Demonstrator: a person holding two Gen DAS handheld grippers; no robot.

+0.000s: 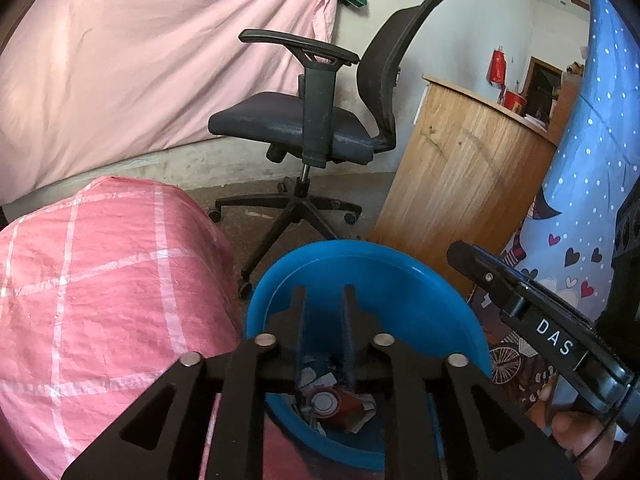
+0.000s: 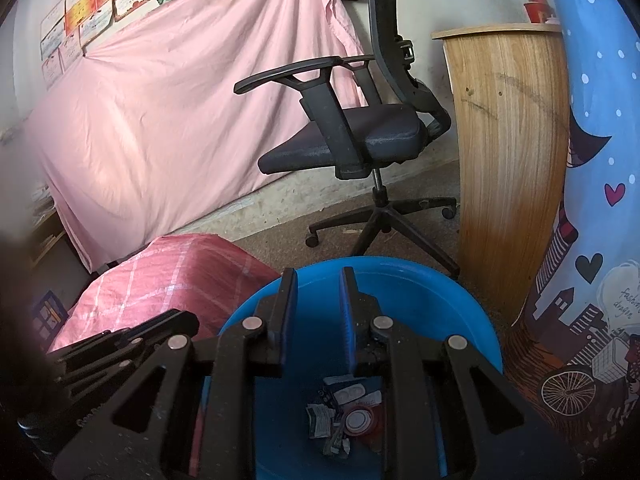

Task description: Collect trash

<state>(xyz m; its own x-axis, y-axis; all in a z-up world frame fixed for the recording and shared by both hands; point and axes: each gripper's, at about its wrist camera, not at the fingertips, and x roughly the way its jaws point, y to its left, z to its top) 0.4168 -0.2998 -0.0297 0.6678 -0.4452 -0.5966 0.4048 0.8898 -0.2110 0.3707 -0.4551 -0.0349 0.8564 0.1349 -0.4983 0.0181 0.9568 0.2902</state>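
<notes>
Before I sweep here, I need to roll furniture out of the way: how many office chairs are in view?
1. The black office chair stands on its wheeled base between the pink sheet and the wooden cabinet, behind the blue bin. Others could be outside the frame.

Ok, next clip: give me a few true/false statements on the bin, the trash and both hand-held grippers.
1. The blue bin holds trash, including a red can. True.
2. The left hand-held gripper grips a wrapper. False: nothing is between its jaws, which stand a little apart over the bin.
3. The right hand-held gripper hangs over the bin with nothing in it. True.
4. The office chair lies tipped over. False: it stands upright on its wheeled base.
5. A pink checked sack sits beside the bin. True.
</notes>
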